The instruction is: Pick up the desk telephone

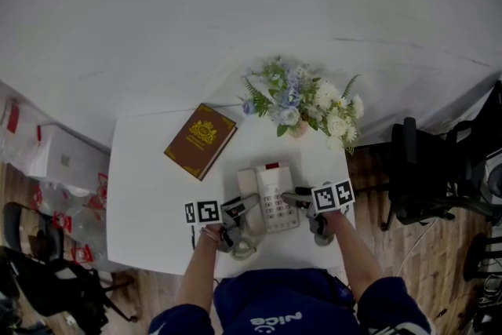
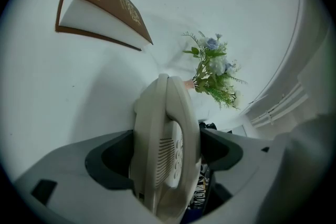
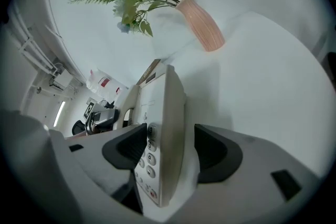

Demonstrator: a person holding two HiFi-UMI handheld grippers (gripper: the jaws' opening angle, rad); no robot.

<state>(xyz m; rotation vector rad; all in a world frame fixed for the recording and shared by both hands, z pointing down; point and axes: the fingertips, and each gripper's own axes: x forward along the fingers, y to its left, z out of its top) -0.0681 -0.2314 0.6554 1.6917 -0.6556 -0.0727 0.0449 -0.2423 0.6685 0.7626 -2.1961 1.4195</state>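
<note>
The beige desk telephone (image 1: 269, 196) lies flat near the front edge of the white table (image 1: 149, 192), its handset on the left side. My left gripper (image 1: 238, 220) straddles the handset side. In the left gripper view the handset and body edge (image 2: 163, 134) stand between the dark pads (image 2: 113, 160), filling the gap. My right gripper (image 1: 307, 214) straddles the keypad side. In the right gripper view the phone's edge (image 3: 163, 128) stands between the pads (image 3: 215, 152), with a sliver of space on its right. Both grippers' jaws stand wide.
A brown book (image 1: 201, 140) lies at the table's back left. A pink vase of flowers (image 1: 302, 107) stands behind the phone. The phone's coiled cord (image 1: 243, 249) hangs at the front edge. A black chair (image 1: 416, 169) stands to the right of the table.
</note>
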